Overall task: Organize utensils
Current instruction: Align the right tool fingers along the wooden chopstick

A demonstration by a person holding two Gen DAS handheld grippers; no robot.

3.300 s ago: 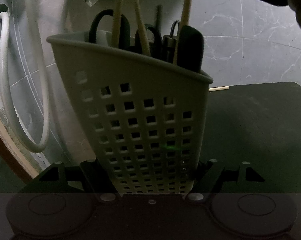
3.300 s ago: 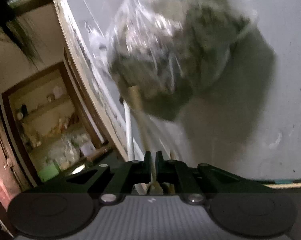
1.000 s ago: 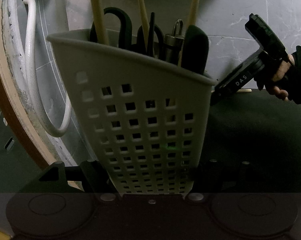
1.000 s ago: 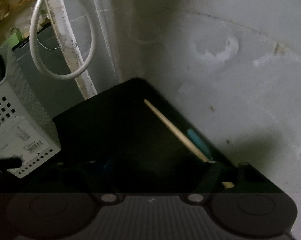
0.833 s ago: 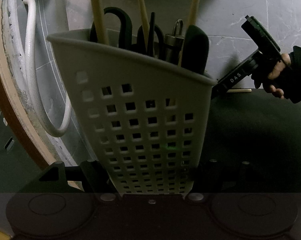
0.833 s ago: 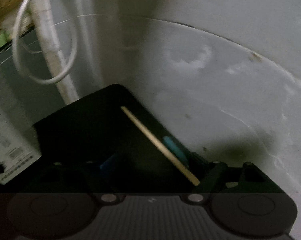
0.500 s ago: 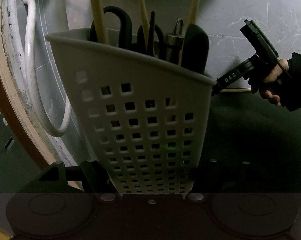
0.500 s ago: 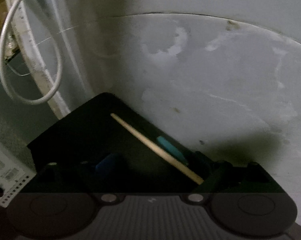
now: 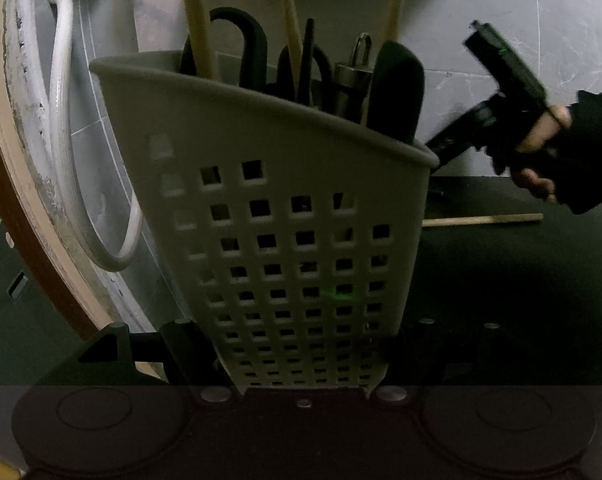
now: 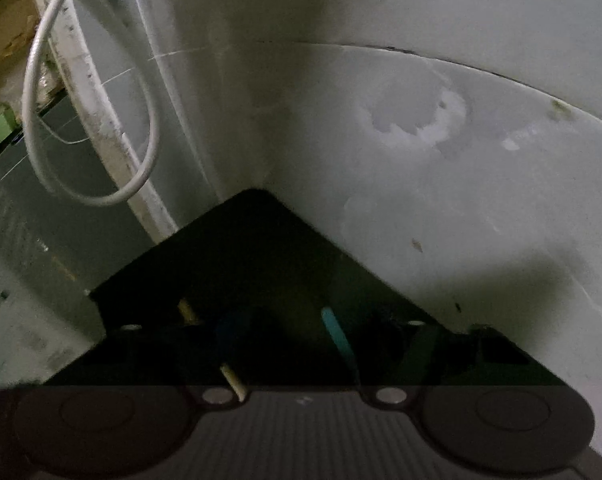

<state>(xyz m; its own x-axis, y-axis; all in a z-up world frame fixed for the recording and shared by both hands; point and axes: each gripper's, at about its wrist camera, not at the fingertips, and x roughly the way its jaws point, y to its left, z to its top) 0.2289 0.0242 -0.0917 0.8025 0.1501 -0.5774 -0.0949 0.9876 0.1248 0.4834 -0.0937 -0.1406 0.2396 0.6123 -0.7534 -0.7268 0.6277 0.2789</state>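
Both my claws are busy: the left gripper (image 9: pixel 301 376) is clamped on the utensil basket (image 9: pixel 285 216), while the right gripper (image 10: pixel 301 344) is closing over a wooden chopstick (image 10: pixel 231 380) on the black mat (image 10: pixel 253 248). Only the left view shows the chopstick's full length (image 9: pixel 481 220) and my right hand (image 9: pixel 541 140).

A pale grey perforated utensil caddy (image 9: pixel 285 216) stands upright on the dark mat (image 9: pixel 501 272), its front wall pierced by rows of square holes, its rim curving from upper left down to the right. Standing inside it: 3 light wooden sticks (image 9: pixel 197 24), black scissors (image 9: pixel 241 48) with looped handles up, a thin black rod (image 9: pixel 307 60), a metal tool with a wire loop (image 9: pixel 355 76), and a broad black handle (image 9: pixel 397 88) at the right end. A further wooden stick (image 9: pixel 481 220) lies flat on the mat just right of the caddy, roughly level. A teal-ended item (image 10: pixel 337 332) lies on the mat nearby; its type is unclear.
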